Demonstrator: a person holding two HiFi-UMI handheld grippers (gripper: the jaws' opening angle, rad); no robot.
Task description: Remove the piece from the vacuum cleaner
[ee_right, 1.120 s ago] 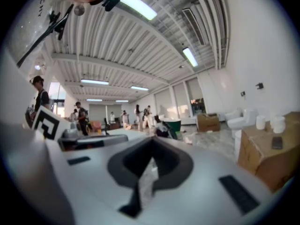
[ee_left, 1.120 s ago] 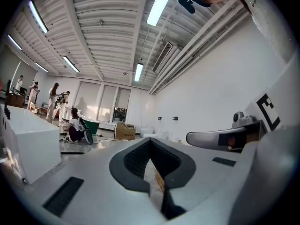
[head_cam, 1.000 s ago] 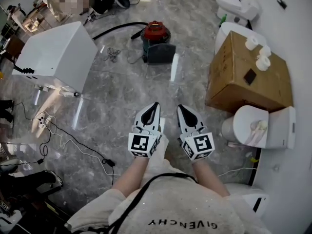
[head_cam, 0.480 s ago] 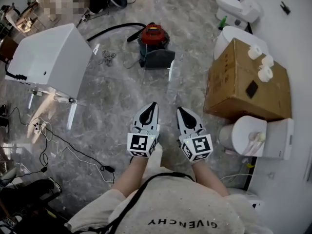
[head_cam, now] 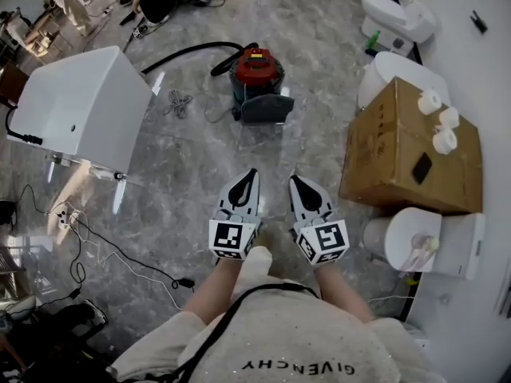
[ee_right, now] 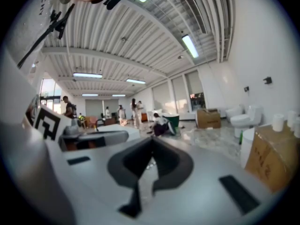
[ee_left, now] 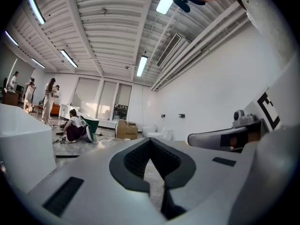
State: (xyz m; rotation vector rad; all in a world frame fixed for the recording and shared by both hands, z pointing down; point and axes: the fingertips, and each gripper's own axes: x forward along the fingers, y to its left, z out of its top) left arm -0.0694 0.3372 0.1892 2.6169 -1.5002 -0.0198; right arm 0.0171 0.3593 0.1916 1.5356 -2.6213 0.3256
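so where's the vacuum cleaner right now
The red vacuum cleaner sits on the floor at the head view's top centre, between the white unit at left and the cardboard box at right.

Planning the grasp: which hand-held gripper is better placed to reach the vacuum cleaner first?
Left, marginally. The left hand-held gripper and right hand-held gripper are both shut, empty, well short of the red vacuum cleaner, which sits nearly straight ahead of the left one.

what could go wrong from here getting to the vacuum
1. The black hose and the cable tangle lie on the floor near the vacuum cleaner; a foot could snag them.
2. The left gripper and right gripper are both shut and empty; unless opened, they may just bump the vacuum cleaner.
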